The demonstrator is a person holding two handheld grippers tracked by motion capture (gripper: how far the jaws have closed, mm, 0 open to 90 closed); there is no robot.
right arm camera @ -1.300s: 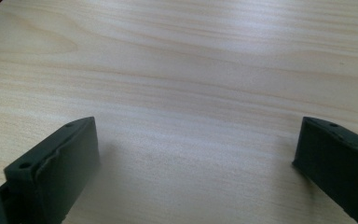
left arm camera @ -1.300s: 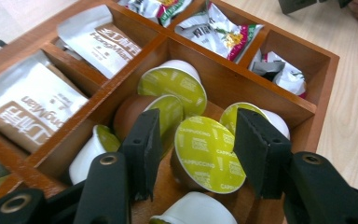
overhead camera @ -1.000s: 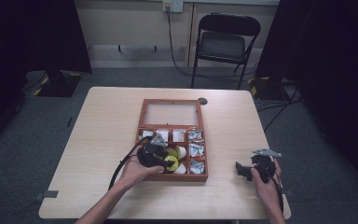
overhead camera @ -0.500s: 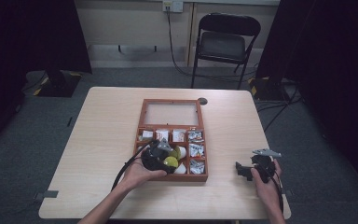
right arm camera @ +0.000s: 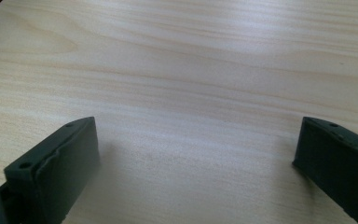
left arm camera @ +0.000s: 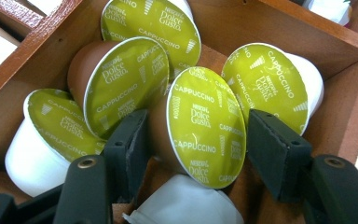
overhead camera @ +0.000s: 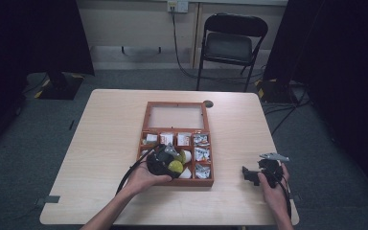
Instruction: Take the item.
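Cappuccino pods point(left arm camera: 126, 84) crowd the straddled pod point(left arm camera: 205, 126) (wooden box point(overhead camera: 146, 125)).

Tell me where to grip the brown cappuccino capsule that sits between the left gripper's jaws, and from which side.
Grip the brown capsule across its tapered body just behind the green foil lid, one jaw on each flank. It lies on its side with the lid facing the left gripper, so come in lid-first, from above the box. The lid's rim should stop it slipping; neighbouring capsules crowd the sides, so keep the jaws narrow.
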